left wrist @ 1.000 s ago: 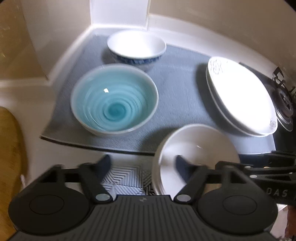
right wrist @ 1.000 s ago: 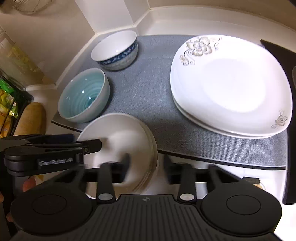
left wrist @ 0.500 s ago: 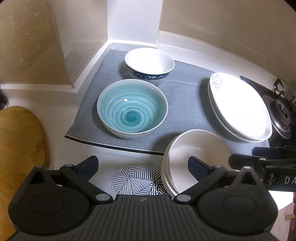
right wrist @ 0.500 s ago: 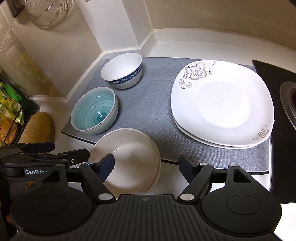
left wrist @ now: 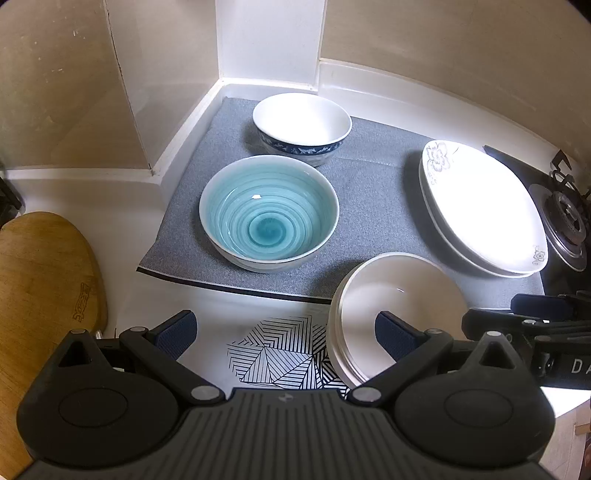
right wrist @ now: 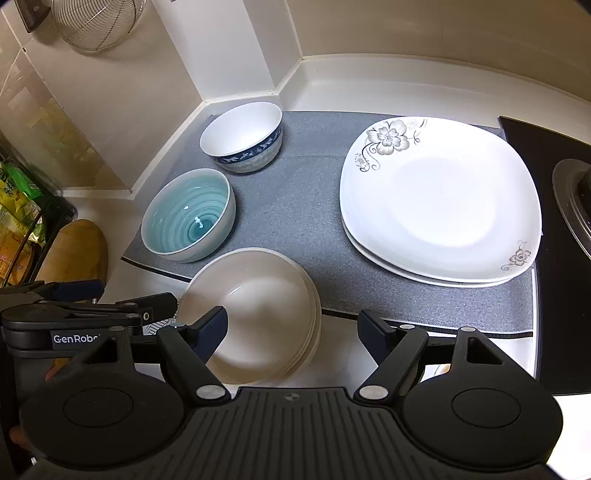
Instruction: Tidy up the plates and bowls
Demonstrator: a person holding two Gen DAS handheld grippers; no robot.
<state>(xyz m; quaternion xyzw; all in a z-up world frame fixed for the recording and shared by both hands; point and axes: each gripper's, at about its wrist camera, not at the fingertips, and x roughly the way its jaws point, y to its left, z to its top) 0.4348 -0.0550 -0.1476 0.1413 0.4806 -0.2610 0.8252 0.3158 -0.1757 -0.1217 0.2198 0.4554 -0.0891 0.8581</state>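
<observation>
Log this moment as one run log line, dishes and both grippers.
left gripper: open, empty | right gripper: open, empty | cream plate stack: released, half on grey mat

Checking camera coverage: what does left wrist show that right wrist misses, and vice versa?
Left wrist only: the black-and-white geometric-patterned mat on the counter.
Right wrist only: the wire mesh strainer hanging on the wall and green packets on a rack.
Both: the turquoise spiral bowl, blue-banded white bowl, stacked cream plates, floral square white plates and grey mat.
</observation>
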